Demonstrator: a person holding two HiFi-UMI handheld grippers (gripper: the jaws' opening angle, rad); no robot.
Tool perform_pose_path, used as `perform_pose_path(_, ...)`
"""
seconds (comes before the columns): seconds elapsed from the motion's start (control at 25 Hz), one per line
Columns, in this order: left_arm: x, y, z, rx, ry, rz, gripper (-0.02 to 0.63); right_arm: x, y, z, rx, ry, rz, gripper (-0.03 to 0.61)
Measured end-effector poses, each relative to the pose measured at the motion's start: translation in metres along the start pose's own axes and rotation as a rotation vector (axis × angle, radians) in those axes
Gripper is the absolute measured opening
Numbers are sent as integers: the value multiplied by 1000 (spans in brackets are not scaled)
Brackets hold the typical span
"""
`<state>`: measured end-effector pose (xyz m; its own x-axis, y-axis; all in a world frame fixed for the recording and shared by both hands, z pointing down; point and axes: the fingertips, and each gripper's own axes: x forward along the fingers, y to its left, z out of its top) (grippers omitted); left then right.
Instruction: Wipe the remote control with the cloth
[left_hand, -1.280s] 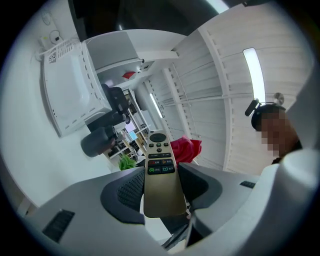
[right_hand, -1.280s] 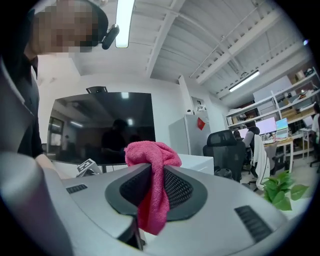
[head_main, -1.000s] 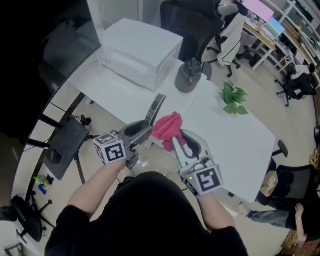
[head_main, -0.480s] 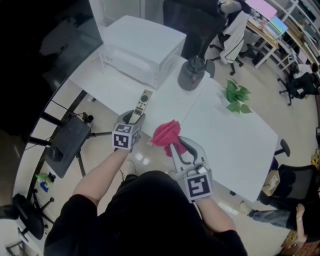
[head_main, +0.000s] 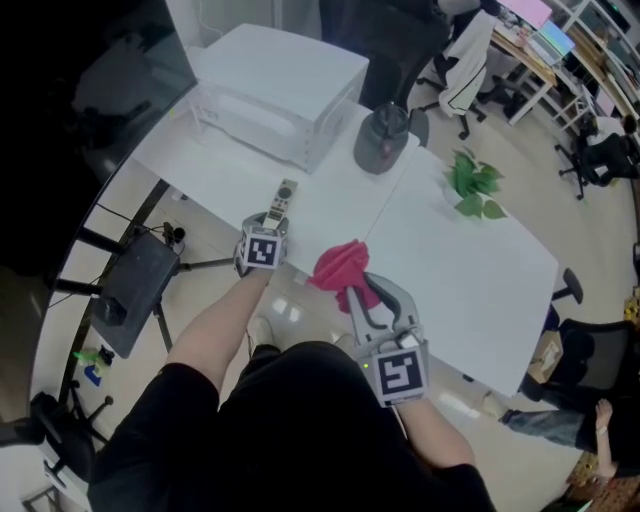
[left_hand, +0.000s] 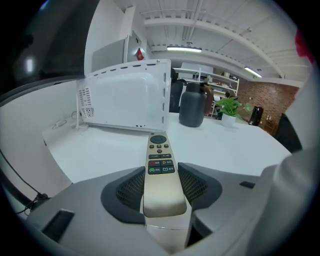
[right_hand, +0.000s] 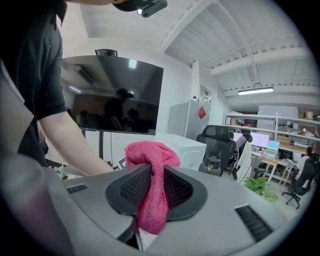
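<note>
Left hand-held gripper (left_hand: 162, 189) clamps the remote control (left_hand: 160, 167) by its near end, buttons up, over the white bench (head_main: 470, 265). Right hand-held gripper (right_hand: 154, 194) pinches the pink cloth (right_hand: 151, 162), bunched above its jaws, near the remote, not touching.

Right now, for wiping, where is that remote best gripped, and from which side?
The plain, button-free tail end of the remote, approached from behind along its length, jaws across the narrow width. It is long and slim, so this leaves the button face clear, as the left gripper holds it.
</note>
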<state>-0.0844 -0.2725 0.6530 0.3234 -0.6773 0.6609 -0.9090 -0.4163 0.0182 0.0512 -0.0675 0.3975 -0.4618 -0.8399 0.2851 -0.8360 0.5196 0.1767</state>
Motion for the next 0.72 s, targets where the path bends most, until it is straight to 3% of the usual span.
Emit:
perform_pose_path(0.32, 26, -7, -27, 17, 122, 17, 209, 2, -5, -5, 18, 33, -10, 77)
perform_pose_path(0.72, 41, -16, -42, 0, 185, 4, 213, 3, -8, -8, 30, 45, -11, 77)
